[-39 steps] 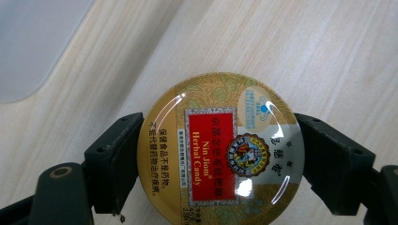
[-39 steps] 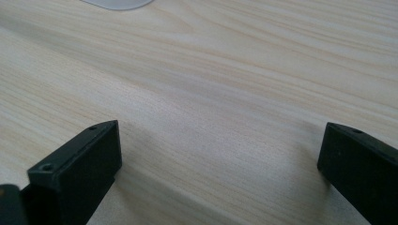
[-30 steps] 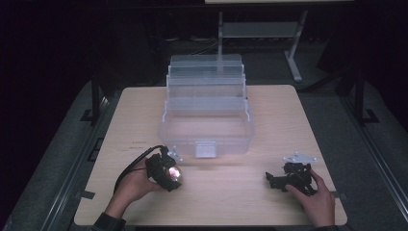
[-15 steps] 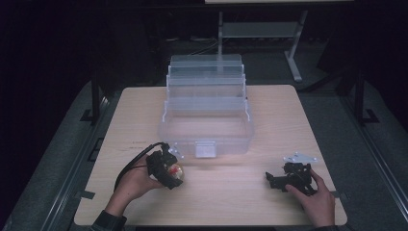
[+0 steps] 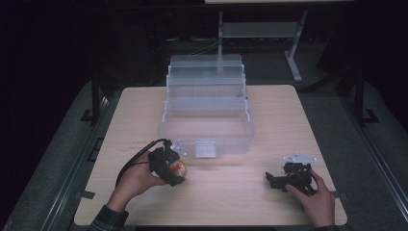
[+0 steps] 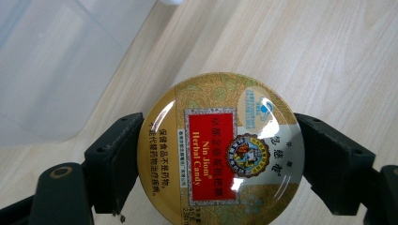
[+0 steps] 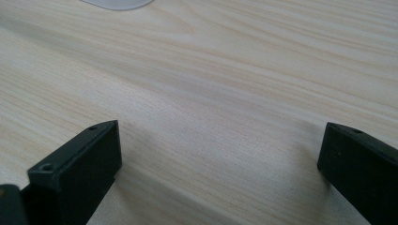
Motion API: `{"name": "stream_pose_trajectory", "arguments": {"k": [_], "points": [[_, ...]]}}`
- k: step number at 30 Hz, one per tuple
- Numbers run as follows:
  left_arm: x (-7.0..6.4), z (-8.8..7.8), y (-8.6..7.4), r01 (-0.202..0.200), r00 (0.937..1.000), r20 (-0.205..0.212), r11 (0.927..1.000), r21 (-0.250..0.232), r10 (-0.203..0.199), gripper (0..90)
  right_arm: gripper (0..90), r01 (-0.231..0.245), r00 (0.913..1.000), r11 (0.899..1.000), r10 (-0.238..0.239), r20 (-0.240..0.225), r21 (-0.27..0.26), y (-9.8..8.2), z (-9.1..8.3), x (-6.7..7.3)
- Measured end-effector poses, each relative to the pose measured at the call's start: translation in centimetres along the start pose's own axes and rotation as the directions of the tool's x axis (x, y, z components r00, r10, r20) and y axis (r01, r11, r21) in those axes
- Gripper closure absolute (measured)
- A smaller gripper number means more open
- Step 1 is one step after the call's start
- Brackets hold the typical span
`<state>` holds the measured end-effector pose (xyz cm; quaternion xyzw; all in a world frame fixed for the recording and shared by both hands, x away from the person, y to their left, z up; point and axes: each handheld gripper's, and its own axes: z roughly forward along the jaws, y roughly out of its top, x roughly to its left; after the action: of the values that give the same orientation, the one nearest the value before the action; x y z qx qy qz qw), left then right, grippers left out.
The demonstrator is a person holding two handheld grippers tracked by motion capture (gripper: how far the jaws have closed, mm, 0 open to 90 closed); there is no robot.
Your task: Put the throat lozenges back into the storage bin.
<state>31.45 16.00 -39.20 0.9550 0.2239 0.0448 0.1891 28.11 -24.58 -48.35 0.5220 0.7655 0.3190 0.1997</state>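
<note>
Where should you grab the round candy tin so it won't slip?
Grip the candy tin across its widest part, one jaw on each side of the rim, as the left gripper does. It is round and smooth, so an off-centre pinch would probably squeeze it out.

We see two black grippers: left gripper (image 5: 166, 166) with a black cable looping off it, right gripper (image 5: 288, 177) topped by a grey three-cornered plate. Jaws are blocky, matte black, with small screw holes. Left sleeve (image 5: 108, 220) looks dark plaid.
</note>
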Motion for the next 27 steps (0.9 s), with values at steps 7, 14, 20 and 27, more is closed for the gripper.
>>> {"name": "stream_pose_trajectory", "arguments": {"k": [7,14,20,27], "points": [[0.1,-0.6,0.6,-0.012,0.9999,-0.001,0.9999,-0.006,0.012,19.5,0.0,0.0,1.0,1.0,0.0,0.0,0.0,0.0,0.0,0.0],[0.0,-1.2,1.5,-0.031,0.9995,-0.005,0.9995,-0.011,0.031,19.5,0.0,0.0,1.0,1.0,0.0,0.0,0.0,0.0,0.0,0.0],[-0.1,-1.5,2.4,-0.042,0.9991,-0.004,0.999,-0.015,0.042,19.5,0.0,0.0,1.0,1.0,0.0,0.0,0.0,0.0,0.0,0.0],[-0.2,-1.9,3.3,-0.052,0.9986,0.0,0.9985,-0.017,0.052,19.5,0.0,-0.001,1.0,1.0,0.001,0.0,0.0,0.0,0.0,0.0]]}}
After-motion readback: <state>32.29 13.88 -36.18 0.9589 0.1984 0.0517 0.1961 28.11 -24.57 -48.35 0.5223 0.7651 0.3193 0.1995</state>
